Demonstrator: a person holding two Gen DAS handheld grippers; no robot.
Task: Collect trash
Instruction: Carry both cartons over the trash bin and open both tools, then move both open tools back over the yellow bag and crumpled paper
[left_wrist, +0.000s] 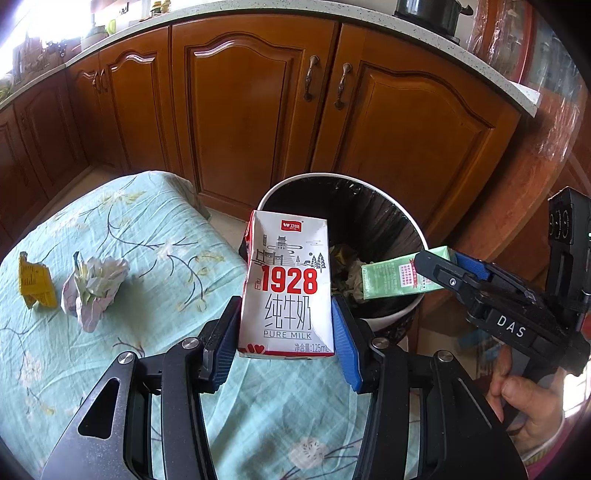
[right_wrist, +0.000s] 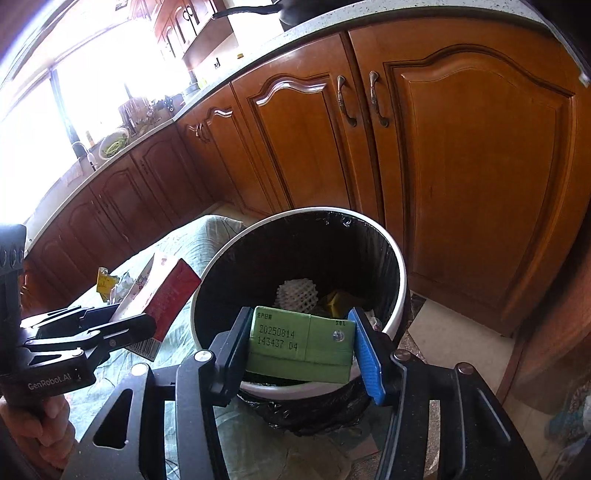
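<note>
Over the black-lined trash bin (right_wrist: 400, 284), the right hand-held gripper (right_wrist: 301, 343) clamped a green carton (right_wrist: 299, 345) by its two broad sides, stamped "20250814 143437 04". Beside it, above the edge of the floral-clothed desk (left_wrist: 110, 221), the left hand-held gripper (left_wrist: 286, 325) gripped a white milk carton (left_wrist: 288, 284) near its base; its face read "1928", "PURE MILK" and "125mL". Both cartons looked light and probably empty, their thin card walls already dented, so they would likely crush under a hard squeeze and are best held across the flat faces. A crumpled paper wad (left_wrist: 94, 291) and a yellow wrapper (left_wrist: 35, 284) lay on the cloth, soft, weightless pieces to pinch at a raised fold.
</note>
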